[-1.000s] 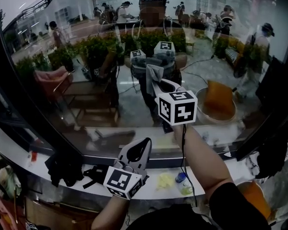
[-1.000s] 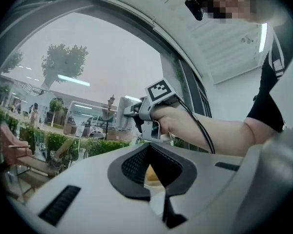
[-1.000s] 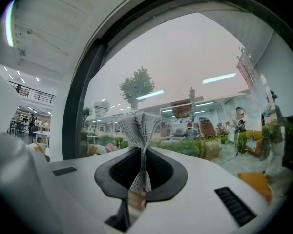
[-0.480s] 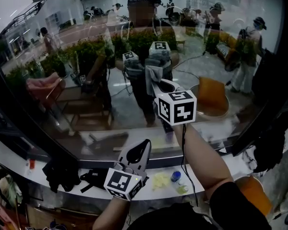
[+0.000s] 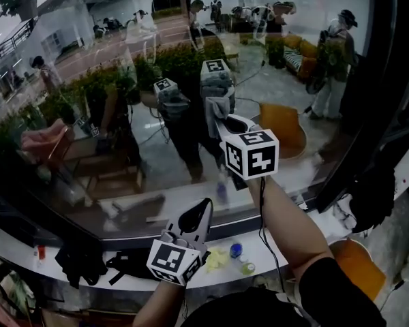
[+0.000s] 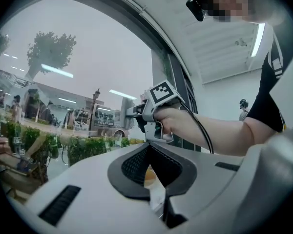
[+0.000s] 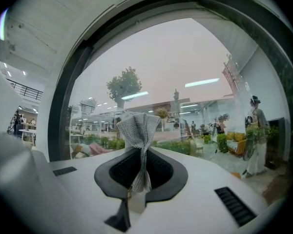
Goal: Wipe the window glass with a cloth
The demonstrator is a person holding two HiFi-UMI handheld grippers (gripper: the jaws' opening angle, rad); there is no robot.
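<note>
The cloth (image 7: 137, 129) is a grey bunch standing up out of my right gripper (image 7: 138, 173). Its tail is pinched deep between the clenched jaws, and its free end fans out past the tips. Its long axis runs the same way as the jaws, straight on toward the window glass (image 7: 161, 57). From the head view, the cloth (image 5: 217, 109) points up and away from me at the pane and sits right against its own reflection. I judge it is at the glass (image 5: 123, 152) or just off it, but I cannot tell for sure whether it is touching. The move turns on this: the pane lies dead ahead of the cloth's fanned end, so a push along the jaws' line should press it flat, and the stroke would then run sideways across that line. My right gripper (image 5: 227, 123) is raised at mid-pane on an outstretched arm, and it is plainly the nearer one. My left gripper (image 5: 196, 216) hangs low, just above the white sill (image 5: 276, 249), well apart from the cloth. Its jaws are closed together on nothing, angled up at the glass.
</note>
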